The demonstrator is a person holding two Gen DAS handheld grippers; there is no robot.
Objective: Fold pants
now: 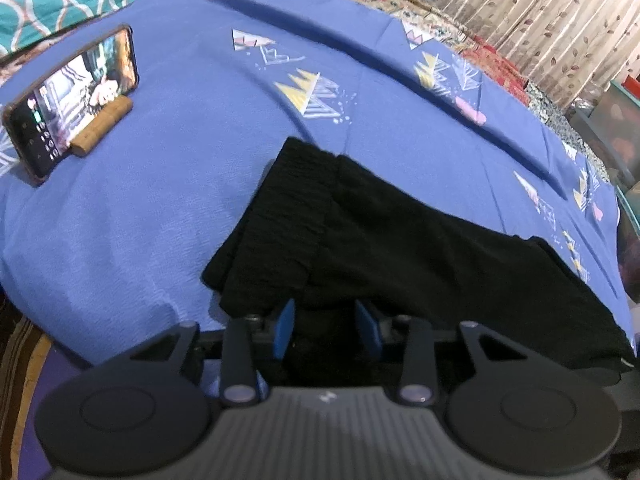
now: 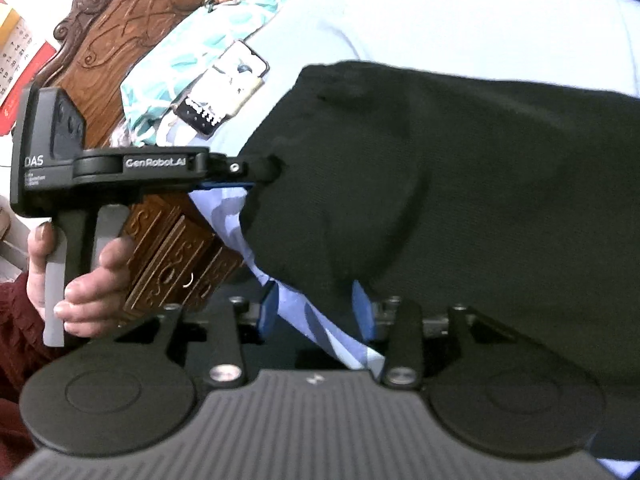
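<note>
1. Left tool: blue fingers stand apart, with black fabric bunched between them. Whether the pads actually pinch the cloth cannot be told from the left wrist view. In the right wrist view this same tool enters from 9 o'clock, its tip buried in the edge of the cloth, and the person's left hand grips its handle.

2. Right tool: blue fingers apart; the lower edge of the black fabric hangs across the gap near the 3 o'clock finger. Grip on the cloth cannot be confirmed.

3. Pants: black, lying on the bed, folded lengthwise, with the gathered waistband at about 11 o'clock from the left tool and the legs running off toward 3 o'clock. In the right wrist view the pants fill the centre and the 3 o'clock side.

4. Bedsheet: blue with triangle prints, under the pants.

5. Phone: at 10 o'clock in the left wrist view, screen lit, propped on edge against a cork-coloured stand (well apart from the pants).

6. Headboard: carved wood, at 11 o'clock in the right wrist view.
</note>
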